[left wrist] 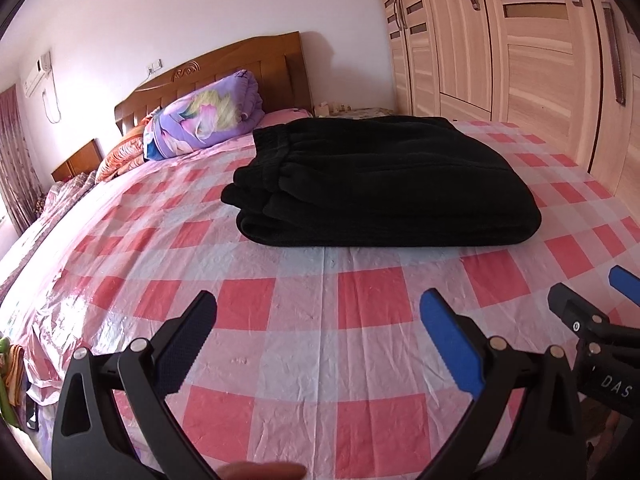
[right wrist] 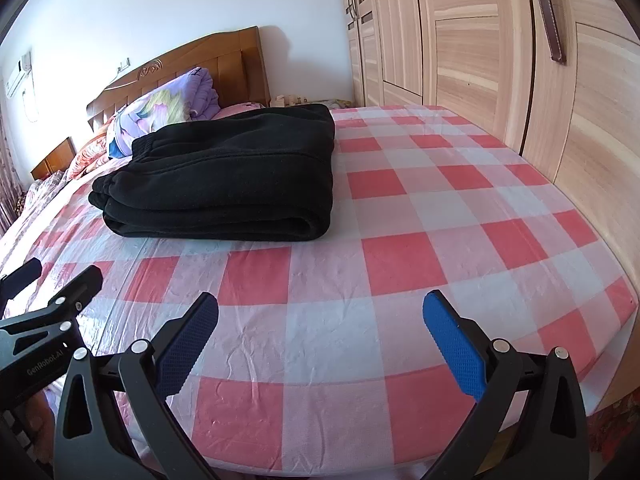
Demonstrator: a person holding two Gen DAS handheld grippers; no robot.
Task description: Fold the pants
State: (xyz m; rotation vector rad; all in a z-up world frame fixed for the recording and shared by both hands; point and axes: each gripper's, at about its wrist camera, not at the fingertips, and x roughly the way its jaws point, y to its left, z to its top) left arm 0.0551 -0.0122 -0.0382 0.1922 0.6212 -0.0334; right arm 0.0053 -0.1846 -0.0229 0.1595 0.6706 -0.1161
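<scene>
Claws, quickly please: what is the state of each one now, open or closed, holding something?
Left claw: open, holding nothing.
Right claw: open, holding nothing; the folded black pants lie apart on the bed.

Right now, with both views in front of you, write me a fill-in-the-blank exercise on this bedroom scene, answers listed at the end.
1. The folded black fleece pants lie on a plastic sheet checked in white and ____.
2. Both the left hand-held gripper and the right hand-held gripper have their jaws ____.
3. Behind the pants, a purple floral quilt rests against the wooden ____.
4. Neither gripper is touching the ____.

Answers: red; open; headboard; pants
</scene>
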